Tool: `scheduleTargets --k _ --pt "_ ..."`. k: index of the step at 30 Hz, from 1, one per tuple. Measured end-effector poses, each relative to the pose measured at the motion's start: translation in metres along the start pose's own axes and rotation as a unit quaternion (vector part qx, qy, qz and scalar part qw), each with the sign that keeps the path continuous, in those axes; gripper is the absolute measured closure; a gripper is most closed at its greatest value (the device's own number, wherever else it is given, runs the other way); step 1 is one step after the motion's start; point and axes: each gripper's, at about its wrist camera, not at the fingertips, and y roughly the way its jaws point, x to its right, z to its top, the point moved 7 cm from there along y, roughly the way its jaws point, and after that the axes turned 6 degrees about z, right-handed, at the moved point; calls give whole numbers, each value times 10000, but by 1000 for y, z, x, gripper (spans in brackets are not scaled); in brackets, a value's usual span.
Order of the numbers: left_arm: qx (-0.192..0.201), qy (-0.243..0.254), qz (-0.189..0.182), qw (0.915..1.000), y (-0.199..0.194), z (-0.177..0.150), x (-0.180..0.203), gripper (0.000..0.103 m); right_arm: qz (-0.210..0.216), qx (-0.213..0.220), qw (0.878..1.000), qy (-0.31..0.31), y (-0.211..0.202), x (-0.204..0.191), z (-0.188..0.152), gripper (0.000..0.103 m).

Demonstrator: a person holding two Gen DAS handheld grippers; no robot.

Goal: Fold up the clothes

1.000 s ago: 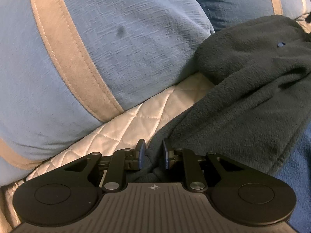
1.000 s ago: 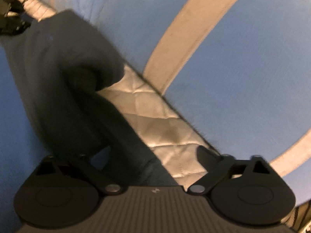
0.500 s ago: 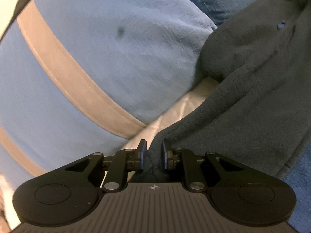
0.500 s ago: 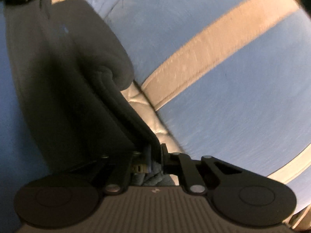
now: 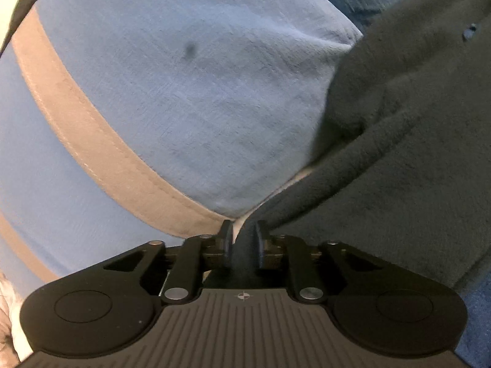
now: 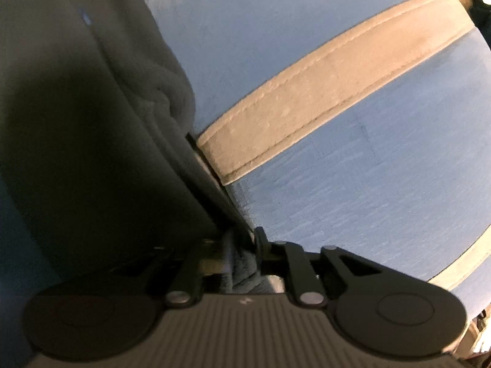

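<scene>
A dark grey fleece garment [image 5: 399,159] fills the right of the left wrist view and the left of the right wrist view [image 6: 76,122]. My left gripper [image 5: 242,239] is shut on an edge of the fleece, which stretches up and right from its jaws. My right gripper [image 6: 245,245] is shut on another bunched edge of the same fleece; its left finger is hidden by the cloth. The garment hangs taut between both grippers, lifted against the pillows.
Light blue pillows with tan stripes [image 5: 172,98] [image 6: 337,92] stand close behind the garment. A sliver of white quilted bed cover [image 5: 294,181] shows under the fleece. Blue cloth [image 5: 478,312] lies at the lower right.
My right gripper closed on the fleece edge after being open. Both grippers lifted the garment and moved nearer the pillows, hiding most of the white quilt.
</scene>
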Motion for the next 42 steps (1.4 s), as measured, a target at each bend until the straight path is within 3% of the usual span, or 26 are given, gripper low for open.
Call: scheduleTargets --k 1,2,3,4,7,11,13,17,20,29,36,38,42 --pt "60 -100 75 9999 -5 -1 -7 57 -32 -33 10000 19 0 0 0 53" --pt "120 -200 150 9996 -10 -2 -15 49 -100 -64 9999 103 -3 3 0 37" --pt "180 -299 224 9991 -15 -3 -22 40 -139 -49 9996 240 -8 8 0 28" --pt "240 -399 299 9985 -20 -4 -29 38 -84 11 9992 394 -17 13 0 16" --pt "443 -1032 -32 9937 -54 -11 -61 37 65 224 9964 816 -44 27 -3 1" --pt "691 -1530 -287 9854 -114 -22 -94 36 85 643 9906 1207 -94 44 -8 0" --pt "829 -1778 -347 9799 -145 -27 -111 27 20 803 9867 1416 -121 50 -13 0" --pt "1060 -1904 -449 9749 -201 -26 -139 26 120 1201 9729 1973 -175 67 -16 0" --pt "1140 -1848 -461 9751 -224 -21 -153 26 209 1473 9599 2375 -214 79 -20 0" --pt "1489 -2551 -417 9545 -290 7 -217 25 356 2038 9318 2982 -309 126 -11 0" --pt "1837 -2768 -140 9431 -336 22 -278 20 199 2545 9233 2871 -397 164 16 0" --pt "1850 -2872 -205 9396 -341 18 -286 15 146 2719 9190 2852 -419 173 24 0" --pt "1635 -3134 -655 9331 -333 -10 -278 14 318 2867 9110 2948 -436 168 33 0"
